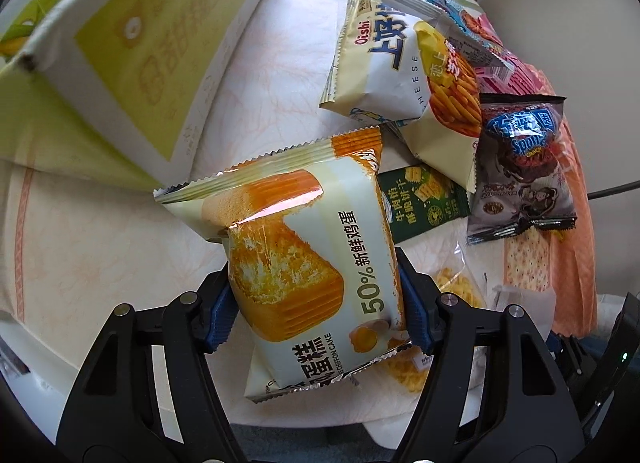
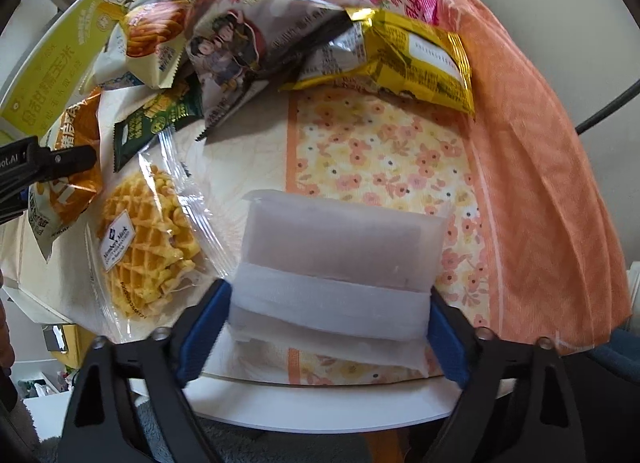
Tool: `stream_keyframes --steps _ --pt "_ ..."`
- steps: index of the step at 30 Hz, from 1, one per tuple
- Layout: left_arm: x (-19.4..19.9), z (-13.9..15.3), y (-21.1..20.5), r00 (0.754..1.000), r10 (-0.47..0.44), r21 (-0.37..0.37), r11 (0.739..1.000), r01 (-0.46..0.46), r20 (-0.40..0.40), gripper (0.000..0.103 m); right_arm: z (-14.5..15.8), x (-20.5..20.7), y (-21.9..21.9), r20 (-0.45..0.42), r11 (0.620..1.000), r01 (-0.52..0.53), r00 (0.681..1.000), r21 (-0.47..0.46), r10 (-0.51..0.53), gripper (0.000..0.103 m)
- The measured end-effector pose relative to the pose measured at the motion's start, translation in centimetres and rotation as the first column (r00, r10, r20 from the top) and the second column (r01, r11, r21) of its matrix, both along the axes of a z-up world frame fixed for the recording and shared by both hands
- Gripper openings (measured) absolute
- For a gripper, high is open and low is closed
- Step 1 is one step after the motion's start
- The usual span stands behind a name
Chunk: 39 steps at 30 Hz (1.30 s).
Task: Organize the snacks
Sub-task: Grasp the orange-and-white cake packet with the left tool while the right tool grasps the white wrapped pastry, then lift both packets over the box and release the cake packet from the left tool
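Two grips in hand: my left claw [image 1: 316,303] pinches the chiffon cake packet [image 1: 304,259] by its puffy middle; slick film could slide. My right claw [image 2: 330,315] clamps a frosted white pack [image 2: 340,263] over the table [image 2: 320,407]. Beyond, the waffle pack [image 2: 148,239], then the loose snack pile [image 2: 256,35], which a careless swing could topple.

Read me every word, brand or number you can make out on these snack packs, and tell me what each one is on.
"50%" and "CHIFFON CAKE": cake packet, clamped in the left claw.
"Oishi" and "CHEESE": cheese stick bag.
"Sports": dark bag.
"Member's Mark": waffle pack.
Frosted white packet in the right claw: no text.
Chinese lettering on several packs and the yellow box, fine print: unread.
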<state>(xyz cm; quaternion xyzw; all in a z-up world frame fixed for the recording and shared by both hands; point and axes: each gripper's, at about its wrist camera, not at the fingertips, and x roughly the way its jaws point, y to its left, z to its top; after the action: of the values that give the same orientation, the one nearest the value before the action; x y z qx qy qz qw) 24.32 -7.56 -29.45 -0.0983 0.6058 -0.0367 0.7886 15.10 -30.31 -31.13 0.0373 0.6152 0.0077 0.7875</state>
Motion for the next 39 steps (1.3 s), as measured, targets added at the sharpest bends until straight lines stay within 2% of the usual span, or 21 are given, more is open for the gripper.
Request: stream_keyframes --steps 3,13,24,31,39 --pt "-0.6 0.6 -0.4 1.000 -0.006 0.004 1.000 0.006 0.013 0.065 0.7 -0.2 -0.5 0.018 1.000 0.002 1.000 0.014 -0.003 0.075" --pt "-1.4 2.9 -1.6 0.997 -0.038 0.001 0.999 0.038 0.062 0.065 2.9 -1.1 -3.0 0.080 0.998 0.055 0.995 0.034 -0.058 0.073" --pt "-2.8 9.7 -1.8 0.979 -0.047 -0.017 0.999 0.051 0.199 0.065 8.1 -1.6 -3.5 0.213 0.998 0.039 0.976 0.052 -0.049 0.073" --pt "-3.3 14.6 0.7 0.961 -0.014 -0.030 0.999 0.023 0.277 0.065 11.9 -0.1 -2.0 0.308 0.995 -0.054 0.951 0.086 0.025 0.073" --pt "-1.1 18.5 6.6 0.928 0.038 -0.061 0.998 -0.016 0.371 0.065 16.8 3.3 2.4 0.411 0.982 -0.160 0.906 0.101 0.105 0.073"
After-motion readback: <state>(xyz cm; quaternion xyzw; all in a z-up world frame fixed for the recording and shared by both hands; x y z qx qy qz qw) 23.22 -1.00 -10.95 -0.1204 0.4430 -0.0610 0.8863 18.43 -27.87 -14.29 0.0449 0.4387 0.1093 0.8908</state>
